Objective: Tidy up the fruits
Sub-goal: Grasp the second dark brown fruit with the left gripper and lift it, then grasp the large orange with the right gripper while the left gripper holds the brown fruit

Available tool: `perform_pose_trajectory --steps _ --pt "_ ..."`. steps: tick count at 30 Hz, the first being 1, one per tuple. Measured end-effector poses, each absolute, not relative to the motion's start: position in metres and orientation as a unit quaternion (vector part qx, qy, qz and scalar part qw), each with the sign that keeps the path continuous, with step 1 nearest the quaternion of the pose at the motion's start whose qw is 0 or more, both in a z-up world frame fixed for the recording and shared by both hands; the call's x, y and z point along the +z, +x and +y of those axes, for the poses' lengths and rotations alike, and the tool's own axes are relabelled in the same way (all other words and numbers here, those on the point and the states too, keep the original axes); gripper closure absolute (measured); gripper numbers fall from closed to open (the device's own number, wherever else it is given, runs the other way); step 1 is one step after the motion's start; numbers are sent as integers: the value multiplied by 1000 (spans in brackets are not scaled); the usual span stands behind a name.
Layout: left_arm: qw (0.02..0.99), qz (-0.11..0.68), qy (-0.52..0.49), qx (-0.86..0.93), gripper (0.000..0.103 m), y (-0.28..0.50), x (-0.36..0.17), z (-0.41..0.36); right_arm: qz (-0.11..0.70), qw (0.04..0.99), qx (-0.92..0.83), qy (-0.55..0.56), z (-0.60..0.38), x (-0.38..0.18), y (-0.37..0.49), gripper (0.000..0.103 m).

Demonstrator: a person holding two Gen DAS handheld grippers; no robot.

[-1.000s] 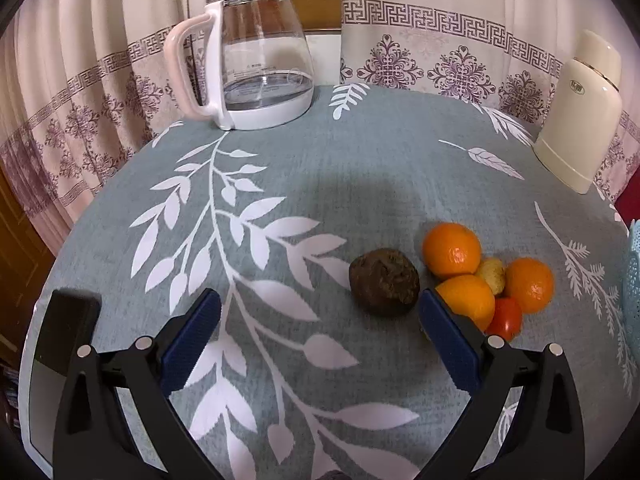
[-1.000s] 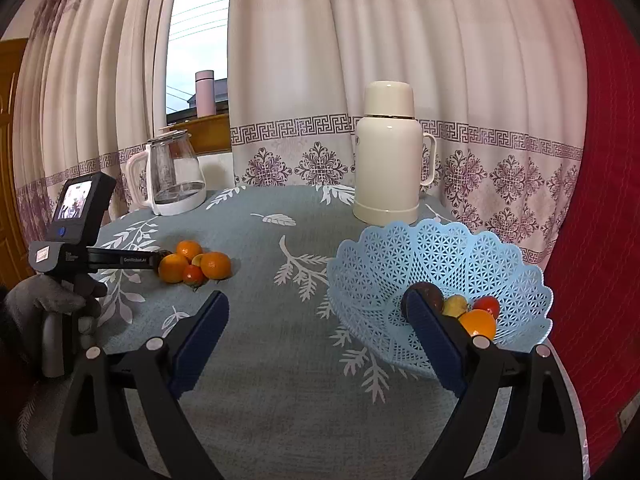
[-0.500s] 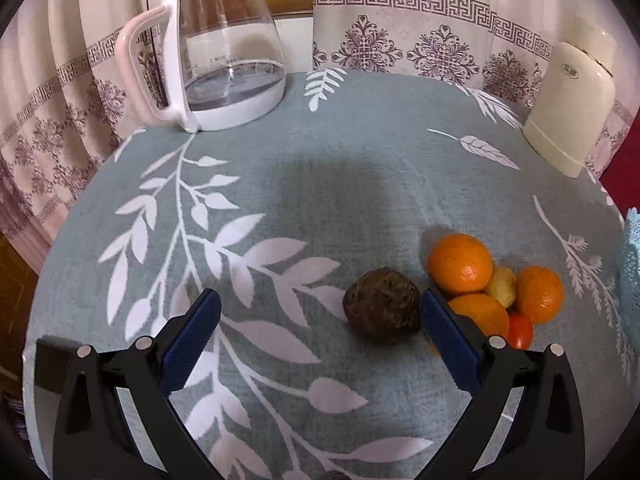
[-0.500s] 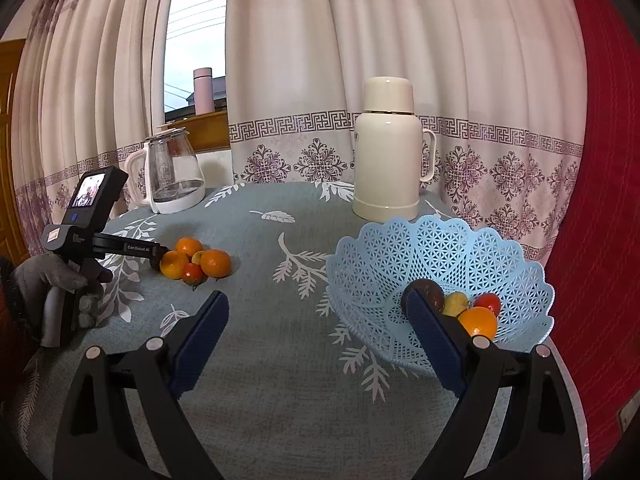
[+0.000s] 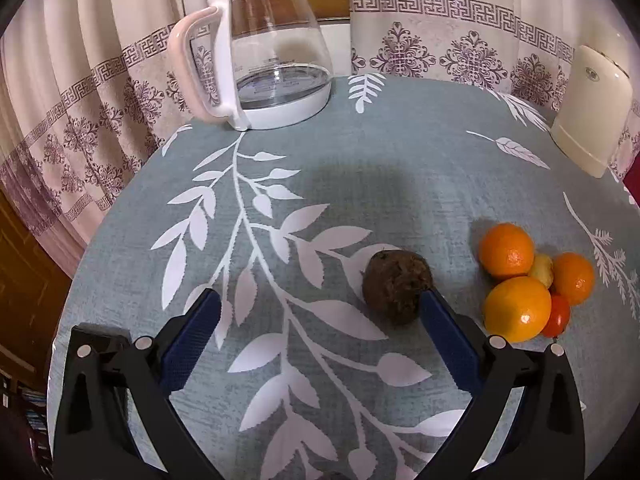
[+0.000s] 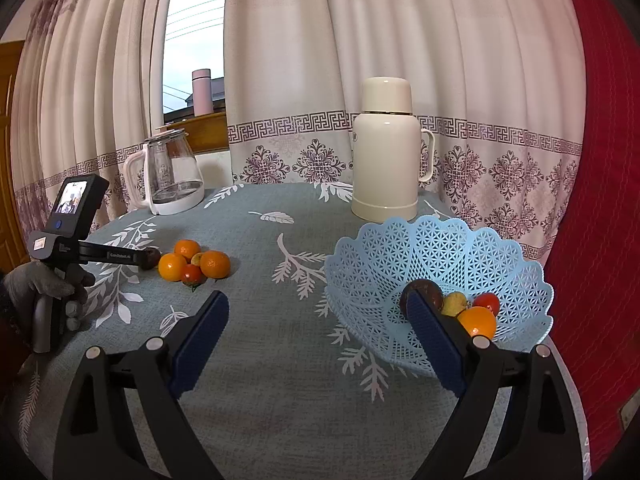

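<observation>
left gripper: my left gripper has its jaws spread wide with nothing between the pads, angled down at the tablecloth.
right gripper: my right gripper is wide apart too, empty, hanging just short of the blue basket.
target: dark brown fruit lies just ahead of my left tool's right finger, inside the span but hard against that side; can't tell if the pad touches it.
target handling: looks wrinkled, rough-skinned, roundish. I judge it light, fairly firm, not slippery; the skin may dent if squeezed hard.
where to hold: across its widest middle, pads on opposite flanks. I need to shift right first so it sits centred.
other fruit: three oranges, one small yellowish fruit and a red tomato are bunched touching each other, beyond my right finger, apart from the brown one.
tomato handling: likely soft, bruises easily.
basket: already holds a dark fruit, a yellow one, a tomato and an orange, right by my right tool's right finger.
risk: round fruit may roll off if nudged by one pad.
</observation>
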State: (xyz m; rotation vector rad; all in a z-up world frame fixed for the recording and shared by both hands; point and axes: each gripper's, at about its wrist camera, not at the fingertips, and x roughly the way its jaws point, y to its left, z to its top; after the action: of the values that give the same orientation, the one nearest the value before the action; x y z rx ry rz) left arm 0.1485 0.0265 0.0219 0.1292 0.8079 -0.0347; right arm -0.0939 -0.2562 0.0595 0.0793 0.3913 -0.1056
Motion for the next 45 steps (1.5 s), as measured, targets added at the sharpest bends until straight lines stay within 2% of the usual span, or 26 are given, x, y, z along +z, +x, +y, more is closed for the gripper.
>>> perform_pose_trajectory --steps 8,10,12,13,16,23,35,40,45 --pt "913 401 73 -31 2 157 17 2 196 978 -54 40 -257 59 -94 13" --pt "912 404 69 -29 9 160 15 2 197 978 -54 40 -257 59 -93 13" --pt "908 414 63 -29 21 164 11 4 197 978 -54 40 -257 59 -94 13" --pt "907 416 55 -32 21 165 10 6 198 978 -54 40 -257 59 -93 13" --pt "908 414 45 -41 29 166 10 8 199 978 -54 38 -257 59 -94 13" --pt "912 400 37 -78 61 162 11 5 208 976 -61 34 -255 57 -90 13" --pt "933 341 -56 -97 61 143 27 36 238 970 -38 14 -231 63 -76 13" --pt "937 332 -78 -78 61 141 31 47 248 968 21 25 -206 73 -46 13" --pt "941 323 -86 -58 61 139 34 54 291 953 60 64 -190 67 0 13"
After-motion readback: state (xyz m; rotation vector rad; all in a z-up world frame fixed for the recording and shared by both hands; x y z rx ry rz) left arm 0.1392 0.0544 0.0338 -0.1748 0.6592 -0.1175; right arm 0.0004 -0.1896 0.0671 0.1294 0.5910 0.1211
